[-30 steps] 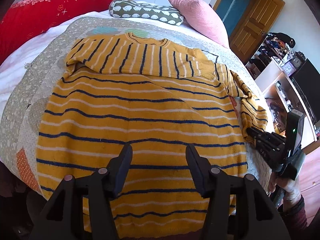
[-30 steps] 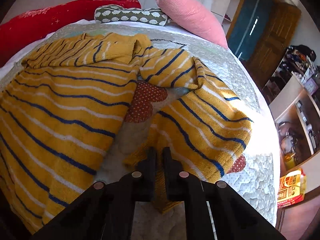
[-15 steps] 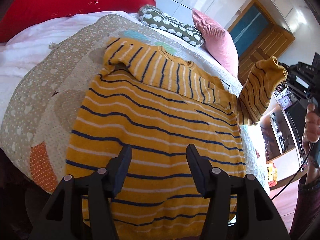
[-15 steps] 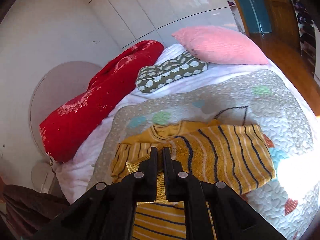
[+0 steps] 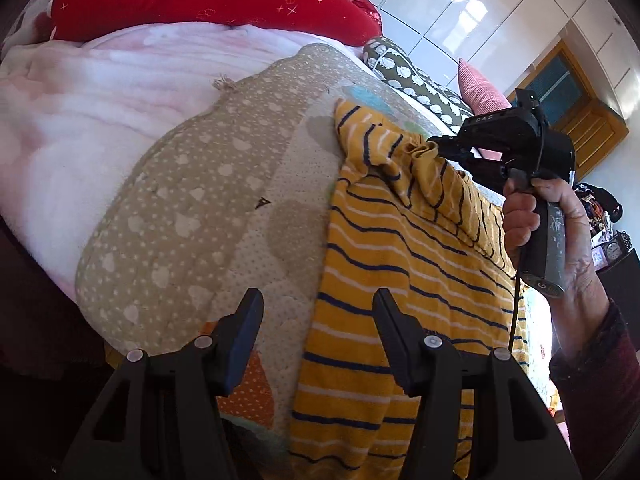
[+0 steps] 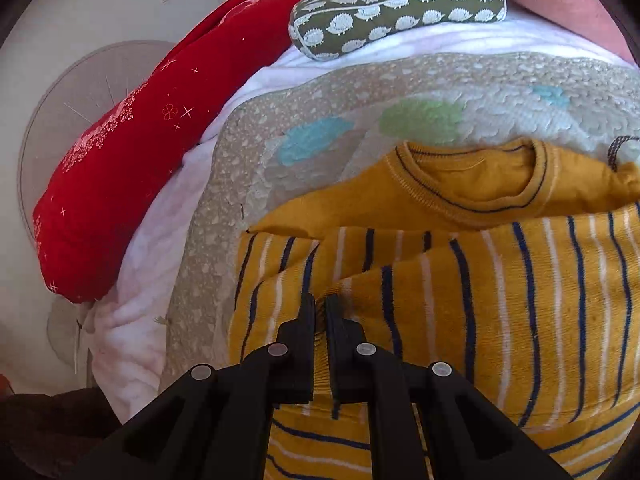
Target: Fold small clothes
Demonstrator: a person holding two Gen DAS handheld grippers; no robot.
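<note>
A yellow sweater [image 5: 384, 280] with navy and white stripes lies spread on the quilted bed cover [image 5: 208, 200]. My right gripper [image 6: 319, 300] is shut on the cuff of the sweater's sleeve [image 6: 460, 312] and holds it across the chest, just below the collar [image 6: 472, 184]. In the left wrist view the right gripper [image 5: 434, 148] pinches the bunched cuff over the sweater's far left shoulder. My left gripper [image 5: 318, 312] is open and empty, hovering above the sweater's left edge near the hem.
A red bolster [image 5: 192, 0] and pinkish-white blanket [image 5: 80, 112] lie left of the quilt. A green hedgehog-print pillow [image 6: 396, 4] and a pink pillow [image 5: 480, 92] sit at the head. A wooden door [image 5: 580, 128] and cluttered shelves [image 5: 608, 220] stand at the right.
My right gripper lifted the right sleeve off the bed and carried it leftward across the sweater to the far shoulder. My left gripper shifted left toward the sweater's left edge, still open.
</note>
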